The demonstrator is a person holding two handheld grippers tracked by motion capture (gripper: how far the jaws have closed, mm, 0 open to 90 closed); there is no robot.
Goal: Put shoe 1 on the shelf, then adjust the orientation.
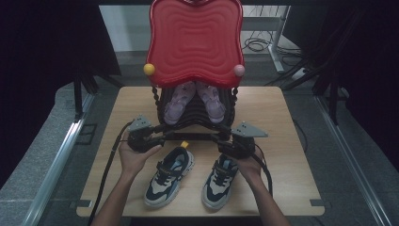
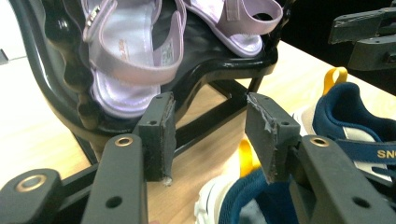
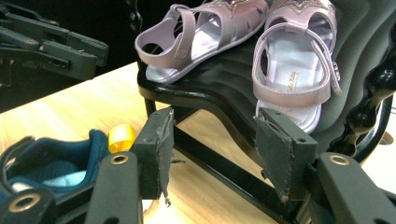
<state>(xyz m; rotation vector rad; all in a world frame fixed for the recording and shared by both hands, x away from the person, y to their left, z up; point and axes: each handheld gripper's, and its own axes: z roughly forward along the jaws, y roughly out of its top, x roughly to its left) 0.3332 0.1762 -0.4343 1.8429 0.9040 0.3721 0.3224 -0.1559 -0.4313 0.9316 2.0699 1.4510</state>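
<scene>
Dark curtains close off both sides of the pale wooden table [image 1: 277, 117]; on its far half stands a small black chair-shaped rack [image 1: 195, 123] with a red wavy back [image 1: 195, 42], and two lilac sandals [image 1: 194, 101] rest side by side on its seat.

Nearer to me lie the navy-and-cream sneakers — the left one [image 1: 169, 176] and the right one [image 1: 220, 181], toes toward me, heels toward the rack, just apart from each other.

I hold my left claw [image 2: 210, 135] low over the left sneaker's heel; its jaws stand apart with nothing between the pads (the heel with its yellow pull loop [image 2: 335, 77] of the other shoe shows beyond). My right claw [image 3: 215, 149] is likewise spread and grips nothing; between its pads I see the rack's front edge and bare table; the blue heel sits just off to one side.

Both claws hang just in front of the rack's base — neither touches a shoe, as far as I can tell.
</scene>
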